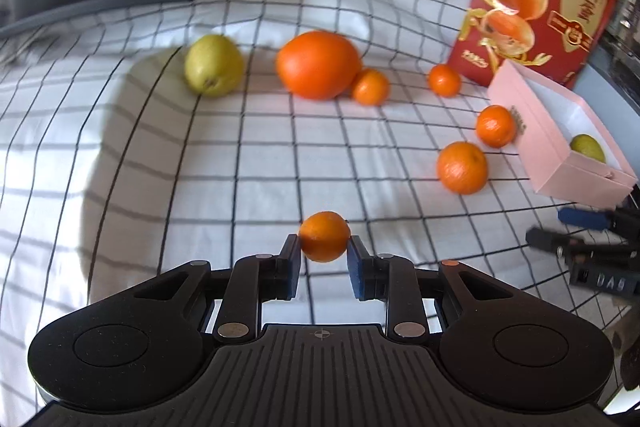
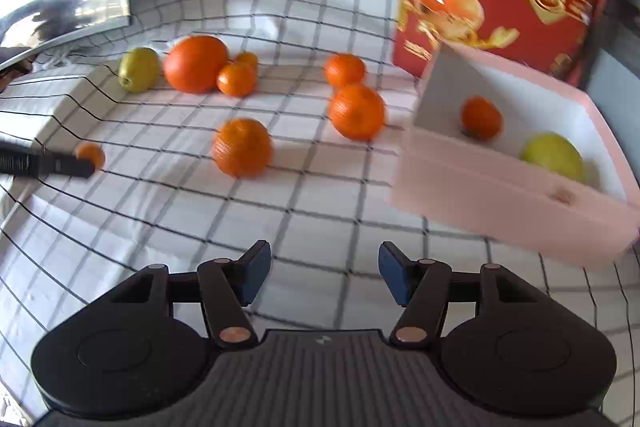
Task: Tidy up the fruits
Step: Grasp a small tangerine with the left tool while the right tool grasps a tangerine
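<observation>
Carrying step. Left gripper (image 1: 323, 247) clamped on a mandarin (image 1: 324, 241), lifted off the cloth (image 1: 224, 163). Right gripper (image 2: 325, 273) spread wide, holding nothing. Next, probably: swing right and forward to the pink box (image 1: 560, 163), release above the pear (image 1: 588, 147) inside.

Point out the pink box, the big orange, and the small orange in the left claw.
pink box (image 2: 500, 203): right wrist view, near outer wall.
big orange (image 1: 318, 64): left wrist view, middle of peel.
small orange (image 1: 324, 236): left wrist view, its middle, between the pads.
</observation>
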`<state>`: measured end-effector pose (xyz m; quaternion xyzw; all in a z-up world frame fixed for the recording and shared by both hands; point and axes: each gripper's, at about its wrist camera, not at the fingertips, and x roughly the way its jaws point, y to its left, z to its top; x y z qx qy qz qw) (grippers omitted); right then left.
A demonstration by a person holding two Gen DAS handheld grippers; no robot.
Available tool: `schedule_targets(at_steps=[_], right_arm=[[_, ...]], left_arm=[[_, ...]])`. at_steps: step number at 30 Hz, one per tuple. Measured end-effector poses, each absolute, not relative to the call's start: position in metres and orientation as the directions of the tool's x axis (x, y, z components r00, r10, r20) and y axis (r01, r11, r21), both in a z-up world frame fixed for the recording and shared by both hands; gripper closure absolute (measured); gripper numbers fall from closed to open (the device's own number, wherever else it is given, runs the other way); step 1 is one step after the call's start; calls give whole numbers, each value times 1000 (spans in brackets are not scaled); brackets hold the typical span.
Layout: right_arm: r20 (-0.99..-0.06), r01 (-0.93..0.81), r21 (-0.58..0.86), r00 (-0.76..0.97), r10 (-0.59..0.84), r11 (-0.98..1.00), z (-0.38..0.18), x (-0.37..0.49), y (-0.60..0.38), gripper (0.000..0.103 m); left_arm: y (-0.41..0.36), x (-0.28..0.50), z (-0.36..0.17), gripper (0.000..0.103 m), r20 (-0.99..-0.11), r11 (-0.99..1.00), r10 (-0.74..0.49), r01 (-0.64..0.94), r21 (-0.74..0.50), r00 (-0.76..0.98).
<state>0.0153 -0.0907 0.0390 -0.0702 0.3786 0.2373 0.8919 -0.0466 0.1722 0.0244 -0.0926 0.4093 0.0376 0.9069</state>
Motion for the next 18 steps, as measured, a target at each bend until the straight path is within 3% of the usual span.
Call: schedule_targets(at_steps=[8, 18], right_arm=[[-667, -546, 18, 618, 417, 838, 53, 43, -47, 35], [-736, -523, 54, 554, 388, 850, 24, 86, -3, 35]], left_arm=[[164, -53, 14, 74, -749, 975, -9, -161, -153, 663], [163, -53, 13, 73, -747, 975, -5, -163, -152, 665]])
